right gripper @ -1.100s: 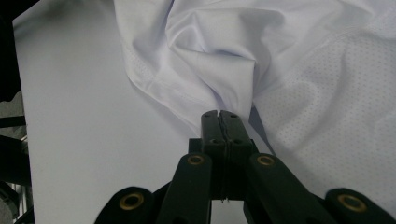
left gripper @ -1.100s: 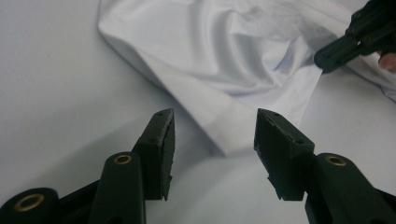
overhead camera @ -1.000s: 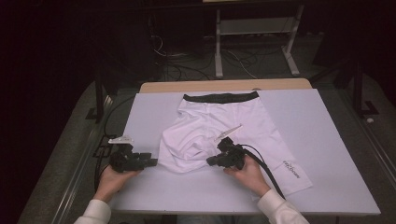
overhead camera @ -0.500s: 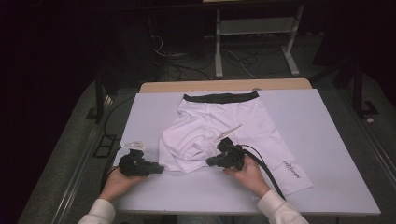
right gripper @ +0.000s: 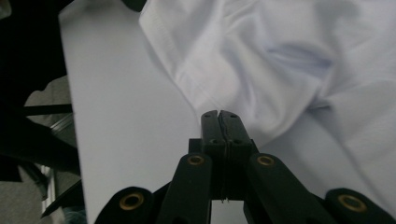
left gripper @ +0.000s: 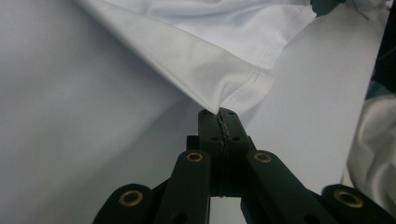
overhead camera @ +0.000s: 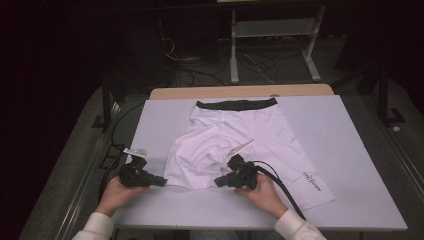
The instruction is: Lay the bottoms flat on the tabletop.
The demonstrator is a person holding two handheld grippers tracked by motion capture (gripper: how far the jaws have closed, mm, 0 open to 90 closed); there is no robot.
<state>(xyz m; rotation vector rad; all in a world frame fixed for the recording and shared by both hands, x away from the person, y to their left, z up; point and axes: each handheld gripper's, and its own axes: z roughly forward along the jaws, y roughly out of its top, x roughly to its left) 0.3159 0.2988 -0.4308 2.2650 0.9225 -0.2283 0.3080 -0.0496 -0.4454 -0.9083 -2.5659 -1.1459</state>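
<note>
White shorts (overhead camera: 240, 135) with a black waistband (overhead camera: 236, 104) lie flat on the white table (overhead camera: 350, 150), waistband at the far side. My left gripper (overhead camera: 162, 181) sits at the near left corner of the left leg's hem. In the left gripper view it (left gripper: 219, 113) is shut on that corner of the shorts (left gripper: 210, 74), which lifts into a fold. My right gripper (overhead camera: 218, 182) is at the same leg's near hem, further right. In the right gripper view it (right gripper: 219, 113) is shut at the edge of the shorts (right gripper: 280, 70).
The right leg with a small printed logo (overhead camera: 311, 181) stretches toward the table's near right. A wooden strip (overhead camera: 240, 92) edges the far side. Behind the table are floor cables (overhead camera: 200, 70) and a metal stand (overhead camera: 270, 30). A cable (overhead camera: 280, 187) trails from the right gripper.
My left gripper has slid right and nearer along the table to the left leg's hem corner and now pinches it. The right gripper has hardly moved.
</note>
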